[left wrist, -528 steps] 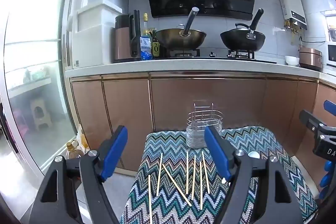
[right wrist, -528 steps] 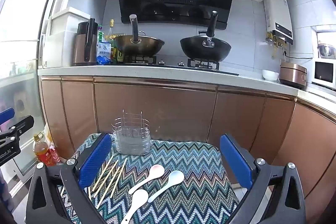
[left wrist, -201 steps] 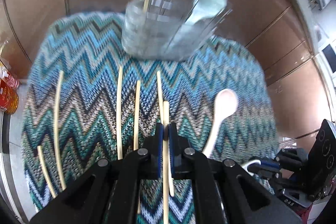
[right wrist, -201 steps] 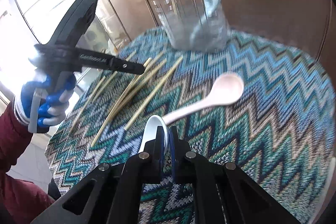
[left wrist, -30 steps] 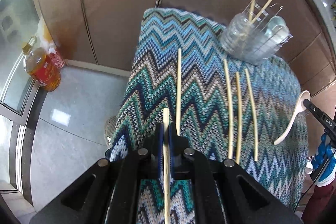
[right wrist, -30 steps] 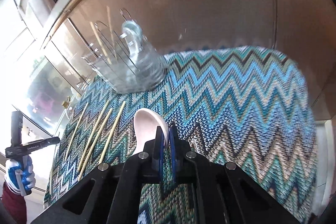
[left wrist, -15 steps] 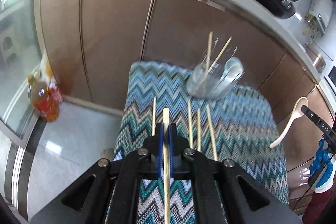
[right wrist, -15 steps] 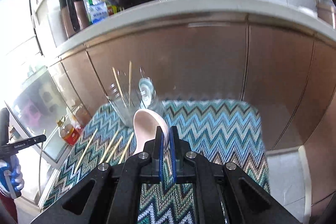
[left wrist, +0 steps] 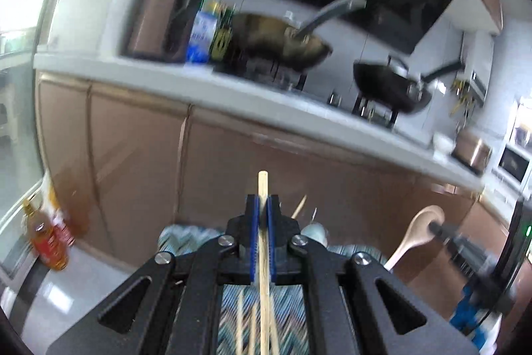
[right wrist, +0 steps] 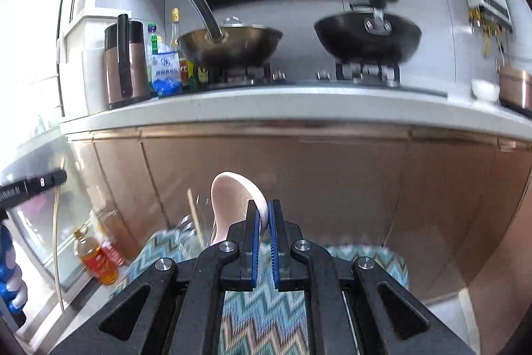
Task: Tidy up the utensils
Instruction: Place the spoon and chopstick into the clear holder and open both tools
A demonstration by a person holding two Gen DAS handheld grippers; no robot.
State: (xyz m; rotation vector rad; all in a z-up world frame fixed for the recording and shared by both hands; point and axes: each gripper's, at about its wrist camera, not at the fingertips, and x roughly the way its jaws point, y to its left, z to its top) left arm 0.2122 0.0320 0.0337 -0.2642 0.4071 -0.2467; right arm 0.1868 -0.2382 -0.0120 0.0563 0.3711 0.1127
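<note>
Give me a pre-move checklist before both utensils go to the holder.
1. Left gripper shut on chopstick, stick running straight through the pads: ok.
2. Right gripper shut on pink spoon, held by its bowl: ok, though the handle hangs hidden.
3. Both utensils lifted above the zigzag cloth: ok.
4. Holder in view: not ok. Only a sliver shows behind each gripper; its opening cannot be judged.
5. Room in the holder: cannot tell.
6. Loose chopsticks left on the cloth: not ok, more trips needed.
</note>
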